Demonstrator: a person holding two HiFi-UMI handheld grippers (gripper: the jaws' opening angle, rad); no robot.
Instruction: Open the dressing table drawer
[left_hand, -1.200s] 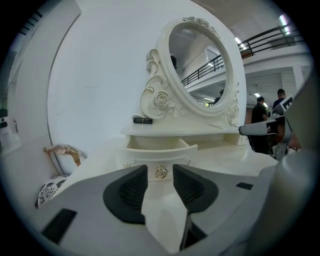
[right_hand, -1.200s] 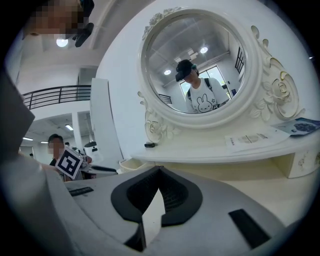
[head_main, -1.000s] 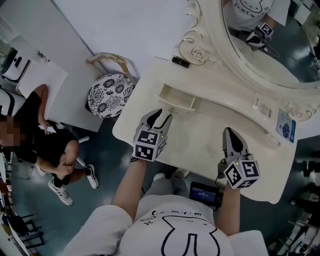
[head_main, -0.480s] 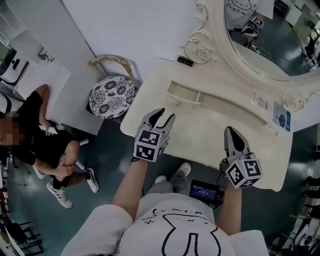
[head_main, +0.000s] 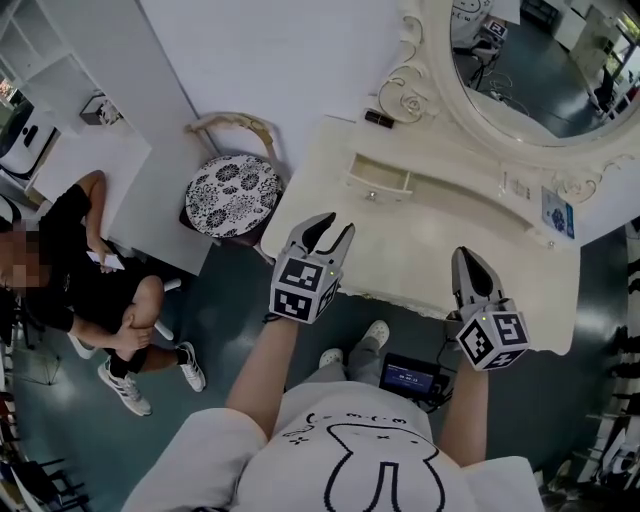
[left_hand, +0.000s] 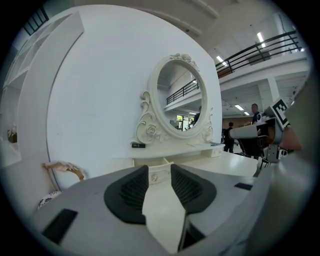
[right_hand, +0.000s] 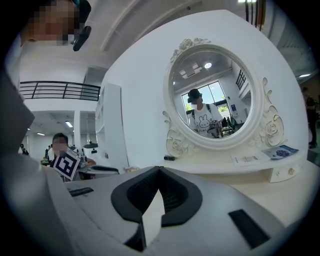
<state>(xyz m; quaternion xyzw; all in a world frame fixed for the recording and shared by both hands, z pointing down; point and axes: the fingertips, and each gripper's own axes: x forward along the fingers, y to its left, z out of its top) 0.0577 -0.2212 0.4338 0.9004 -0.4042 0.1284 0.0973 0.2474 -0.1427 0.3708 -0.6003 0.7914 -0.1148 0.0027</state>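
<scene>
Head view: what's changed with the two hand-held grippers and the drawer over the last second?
Both drew back from over the dressing table top toward its near edge: the left hand-held gripper, jaws apart and now closing with nothing between them, and the right hand-held gripper. Nothing was taken hold of or let go. The drawer stays pulled out, and the right one's jaws stay shut.

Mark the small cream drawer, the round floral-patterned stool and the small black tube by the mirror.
Small cream drawer (head_main: 379, 180), head view: inside its pulled-out tray.
Round floral-patterned stool (head_main: 232, 195), head view: centre of the seat.
Small black tube (head_main: 379, 119), head view: its middle.
</scene>
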